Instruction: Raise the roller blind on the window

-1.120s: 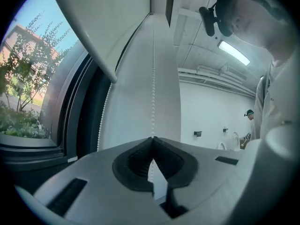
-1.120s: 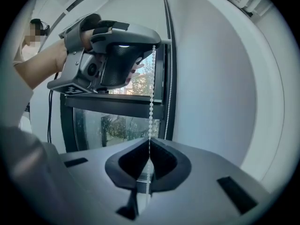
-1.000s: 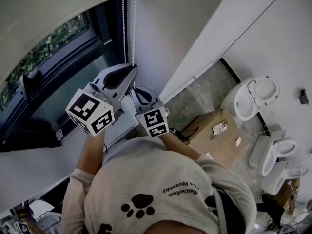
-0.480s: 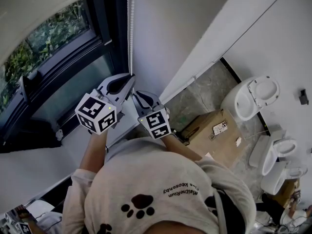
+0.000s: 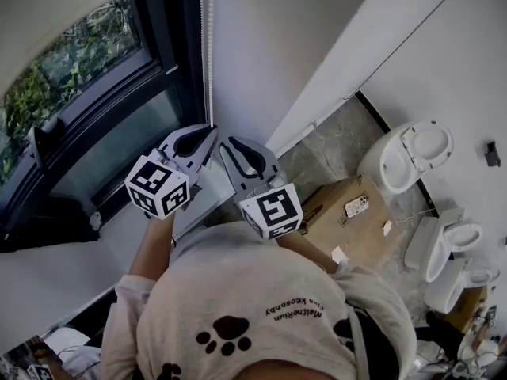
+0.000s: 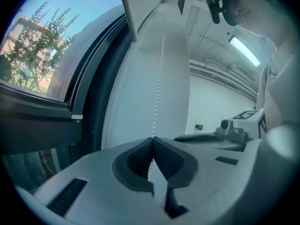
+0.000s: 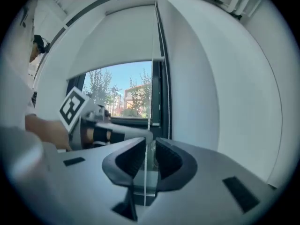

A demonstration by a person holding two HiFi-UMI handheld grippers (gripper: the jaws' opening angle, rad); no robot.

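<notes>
The cream roller blind (image 5: pixel 55 14) covers the top of the dark-framed window (image 5: pixel 95 109); trees show below its hem. A white bead chain (image 5: pixel 207 46) hangs along the right side of the frame. My left gripper (image 5: pixel 212 130) is shut on this chain (image 6: pixel 161 55), which runs up from its closed tips (image 6: pixel 152 138). Just to its right, my right gripper (image 5: pixel 226 145) is opening. The chain (image 7: pixel 146 172) hangs loose in the gap of the right gripper (image 7: pixel 150 142), and the pads do not press it.
A white wall (image 5: pixel 269 46) stands right of the window. Down on the floor are a cardboard box (image 5: pixel 348 212) and several white toilets (image 5: pixel 408 158). The person's shirt (image 5: pixel 253 315) fills the lower part of the head view. The window sill (image 5: pixel 119 228) lies under my left hand.
My left gripper has pulled the chain downward and the blind's hem has risen, showing more window. The right gripper's jaws have parted off the chain and its cube has shifted right.
</notes>
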